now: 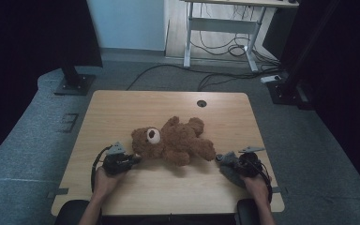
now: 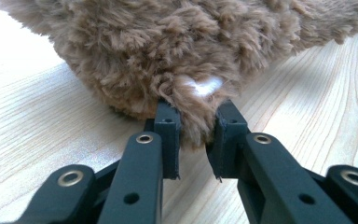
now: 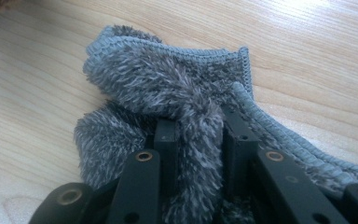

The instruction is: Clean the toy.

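Note:
A brown teddy bear (image 1: 173,140) lies on its back in the middle of the wooden table (image 1: 136,108), its head toward the left. My left gripper (image 1: 135,160) rests on the table at the bear's head. In the left gripper view its jaws (image 2: 196,119) pinch a tuft of the brown fur (image 2: 191,46), with a white patch just above them. My right gripper (image 1: 220,158) sits near the bear's lower paw. A grey fuzzy cloth (image 3: 168,79) with a stitched hem is bunched between its jaws (image 3: 198,126), and the cloth (image 1: 229,174) lies on the table under the hand.
A round cable hole (image 1: 201,103) is near the table's far edge. Beyond the table stand a black stand base (image 1: 72,84), a white desk frame (image 1: 220,28) and loose floor cables (image 1: 215,75). Bare wood lies along the front edge between my forearms.

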The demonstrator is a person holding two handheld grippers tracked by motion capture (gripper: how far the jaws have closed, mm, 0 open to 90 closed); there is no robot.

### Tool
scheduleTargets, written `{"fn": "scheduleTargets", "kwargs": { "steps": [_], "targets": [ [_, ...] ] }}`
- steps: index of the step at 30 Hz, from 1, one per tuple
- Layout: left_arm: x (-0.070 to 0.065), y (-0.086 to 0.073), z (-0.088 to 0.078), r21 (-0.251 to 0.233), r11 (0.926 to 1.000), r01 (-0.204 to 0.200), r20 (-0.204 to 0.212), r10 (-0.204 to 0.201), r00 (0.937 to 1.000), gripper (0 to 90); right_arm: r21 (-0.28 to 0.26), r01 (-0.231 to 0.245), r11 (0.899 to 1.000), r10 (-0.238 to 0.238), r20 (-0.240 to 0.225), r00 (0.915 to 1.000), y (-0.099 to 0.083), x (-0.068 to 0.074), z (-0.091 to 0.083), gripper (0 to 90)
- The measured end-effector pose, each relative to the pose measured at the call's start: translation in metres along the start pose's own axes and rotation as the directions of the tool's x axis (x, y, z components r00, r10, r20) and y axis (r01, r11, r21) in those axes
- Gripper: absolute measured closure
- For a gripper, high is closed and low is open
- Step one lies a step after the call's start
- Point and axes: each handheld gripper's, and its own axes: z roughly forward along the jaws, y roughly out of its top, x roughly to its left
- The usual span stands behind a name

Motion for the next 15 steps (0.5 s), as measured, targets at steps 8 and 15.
{"fn": "scheduleTargets", "kwargs": {
  "steps": [8, 15],
  "targets": [
    [0.0, 0.001, -0.001, -0.005, 1.0, -0.003, -0.015, 0.003, 0.9999, 68.2, 0.015, 0.029, 0.999, -0.029, 0.009, 0.9995, 0.007, 0.005, -0.006, 45.5],
    [0.0, 0.001, -0.007, -0.029, 0.9996, -0.003, -0.029, 0.002, 0.9996, 52.6, -0.042, 0.09, 0.995, -0.09, -0.015, 0.9958, 0.027, 0.017, -0.032, 30.8]
  ]
}}
